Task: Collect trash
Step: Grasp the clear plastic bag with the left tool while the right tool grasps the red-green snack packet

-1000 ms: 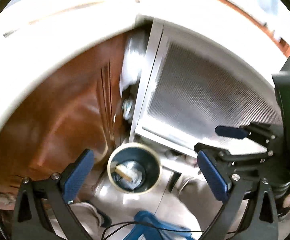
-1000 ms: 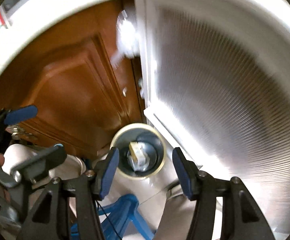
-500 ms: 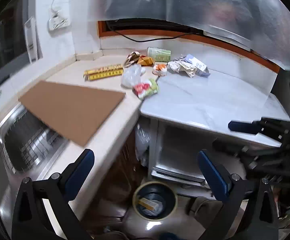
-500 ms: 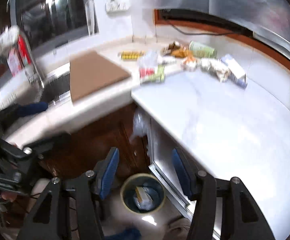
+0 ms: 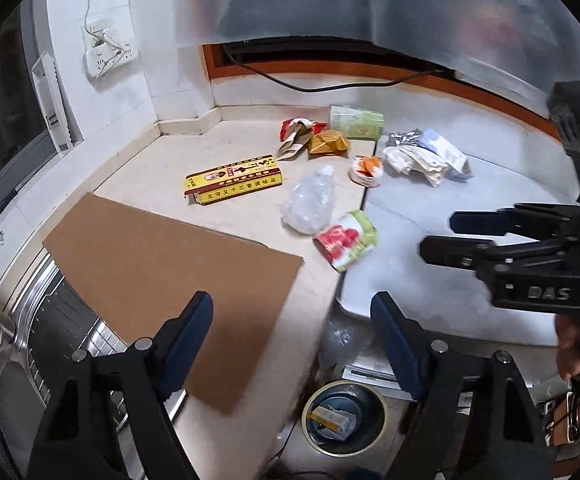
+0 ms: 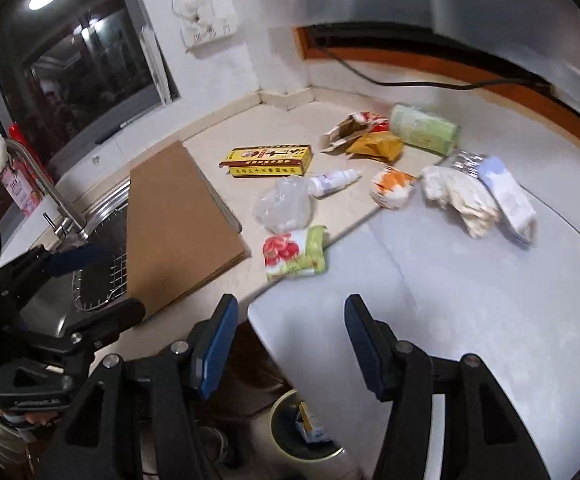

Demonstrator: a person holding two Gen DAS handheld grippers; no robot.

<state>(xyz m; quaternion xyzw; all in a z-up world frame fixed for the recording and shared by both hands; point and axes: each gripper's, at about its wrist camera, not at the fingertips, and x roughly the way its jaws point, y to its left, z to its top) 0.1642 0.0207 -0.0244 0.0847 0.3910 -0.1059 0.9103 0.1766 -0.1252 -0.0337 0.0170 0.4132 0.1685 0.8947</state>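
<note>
Both views have swung up from the round bin with the cream rim on the floor to the counter, so the bin now sits at 6 o'clock in each, with a yellow carton and scraps already in it. That reads as one drop finished and the reach for the next piece beginning.

On the left gripper the jaws have just been closing from their widest; they stand fairly wide with nothing between them. On the right gripper the jaws stand moderately apart, also empty.

Trash left on the pale stone counter:
- a red-and-green strawberry-print pouch, nearest, at 12 o'clock of the left gripper
- a crumpled clear plastic bag just beyond it
- a long yellow-and-red printed box at 11 o'clock
- a crumpled white paper with a pale blue packet at 1 o'clock
- several wrappers behind, near the wall

A flat brown cardboard sheet overhangs the steel sink at 9 o'clock.
</note>
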